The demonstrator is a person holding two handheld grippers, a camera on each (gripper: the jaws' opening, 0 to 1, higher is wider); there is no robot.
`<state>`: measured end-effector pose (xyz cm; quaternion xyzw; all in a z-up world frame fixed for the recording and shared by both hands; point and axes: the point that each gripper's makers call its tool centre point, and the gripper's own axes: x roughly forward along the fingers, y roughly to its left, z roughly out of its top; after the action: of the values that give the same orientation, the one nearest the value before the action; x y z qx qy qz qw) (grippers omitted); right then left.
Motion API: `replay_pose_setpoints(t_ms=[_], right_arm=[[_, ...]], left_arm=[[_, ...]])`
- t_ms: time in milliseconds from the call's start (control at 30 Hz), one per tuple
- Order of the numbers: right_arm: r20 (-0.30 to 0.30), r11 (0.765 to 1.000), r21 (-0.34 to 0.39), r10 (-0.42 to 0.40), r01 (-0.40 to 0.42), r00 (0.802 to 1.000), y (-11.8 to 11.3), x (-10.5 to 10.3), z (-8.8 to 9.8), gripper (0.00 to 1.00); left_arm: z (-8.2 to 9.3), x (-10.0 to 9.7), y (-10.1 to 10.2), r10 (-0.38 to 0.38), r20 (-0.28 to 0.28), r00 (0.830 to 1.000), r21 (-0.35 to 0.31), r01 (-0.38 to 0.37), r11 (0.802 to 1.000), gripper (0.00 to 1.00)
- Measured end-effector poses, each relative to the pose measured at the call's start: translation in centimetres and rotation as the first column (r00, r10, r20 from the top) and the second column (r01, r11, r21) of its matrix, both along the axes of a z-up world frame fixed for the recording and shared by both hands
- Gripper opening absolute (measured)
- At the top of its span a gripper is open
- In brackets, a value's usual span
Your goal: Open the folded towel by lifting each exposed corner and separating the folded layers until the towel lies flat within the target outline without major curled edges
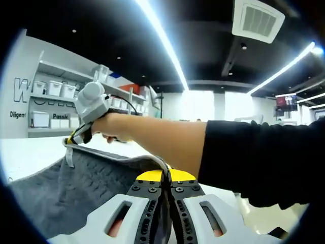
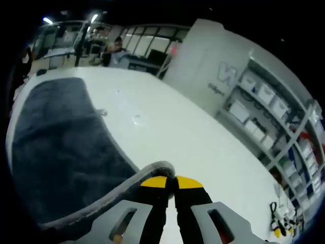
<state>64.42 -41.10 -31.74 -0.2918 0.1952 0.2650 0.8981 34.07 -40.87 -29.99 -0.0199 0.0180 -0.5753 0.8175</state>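
Up close, the left gripper (image 1: 166,179) is pinched tight on the grey towel (image 1: 76,188) hem at 6 o'clock. Likewise the right gripper (image 2: 175,182) clamps its edge, the towel spreading toward 9 o'clock over the white table (image 2: 183,137). Shelves (image 2: 274,101) stand beyond.

I observe a white table (image 2: 177,132) bearing a dark grey towel (image 2: 56,147) spread across its left portion.
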Motion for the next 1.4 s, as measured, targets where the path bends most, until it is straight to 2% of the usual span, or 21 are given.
replay_pose_setpoints(t_ms=[167, 367, 633, 800, 833, 900, 933, 967, 1100, 1233, 1400], right_arm=[[-0.009, 1.0, -0.006, -0.001, 0.001, 1.0, 0.1, -1.1, -1.3, 0.0], [-0.006, 1.0, 0.01, -0.014, 0.014, 1.0, -0.3, -2.3, -2.6, 0.0], [-0.024, 0.999, 0.03, -0.026, 0.027, 0.999, -1.0, -2.3, -4.7, 0.0], [-0.019, 0.999, -0.006, -0.039, 0.039, 0.999, -1.2, -2.1, -5.4, 0.03], [-0.018, 0.998, -0.035, -0.057, 0.056, 0.998, -1.7, -1.9, -5.7, 0.05], [-0.028, 0.993, -0.08, -0.091, 0.088, 0.995, -2.7, -1.6, -6.2, 0.1], [-0.021, 0.989, -0.102, -0.106, 0.103, 0.994, -3.2, -1.5, -6.2, 0.16], [0.001, 0.986, -0.125, -0.109, 0.108, 0.994, -3.5, -1.1, -6.1, 0.21], [0.003, 0.977, -0.151, -0.152, 0.151, 0.988, -4.8, -0.9, -6.0, 0.31], [0.031, 0.971, -0.157, -0.179, 0.182, 0.983, -5.9, -0.6, -5.0, 0.44], [0.067, 0.963, -0.167, -0.201, 0.21, 0.977, -7.1, -0.3, -3.8, 0.55]], left_arm=[[-1.1, -0.2, -0.9, -0.001, -0.003, 1.0, 0.023, 0.001, 1.0, 0.01], [-3.2, -0.2, -1.2, -0.01, -0.007, 1.0, 0.066, 0.011, 0.998, 0.01], [-4.9, -0.2, -2.1, -0.009, -0.006, 1.0, 0.109, 0.01, 0.994, 0.02], [-5.8, 0.0, -2.4, -0.012, -0.019, 1.0, 0.126, 0.014, 0.992, 0.04], [-6.1, -0.1, -2.5, -0.012, -0.023, 1.0, 0.139, 0.015, 0.99, 0.08], [-7.4, -0.6, -2.8, -0.036, -0.025, 0.999, 0.204, 0.04, 0.978, 0.25], [-8.0, -1.1, -3.0, -0.05, -0.046, 0.998, 0.224, 0.059, 0.973, 0.3], [-8.1, -1.4, -3.3, -0.059, -0.05, 0.997, 0.217, 0.069, 0.974, 0.29], [-8.6, -1.9, -3.4, -0.068, -0.028, 0.997, 0.24, 0.073, 0.968, 0.36], [-9.4, -1.8, -3.3, -0.071, -0.084, 0.994, 0.257, 0.09, 0.962, 0.43], [-9.4, -1.9, -2.9, -0.068, -0.077, 0.995, 0.256, 0.085, 0.963, 0.45]])
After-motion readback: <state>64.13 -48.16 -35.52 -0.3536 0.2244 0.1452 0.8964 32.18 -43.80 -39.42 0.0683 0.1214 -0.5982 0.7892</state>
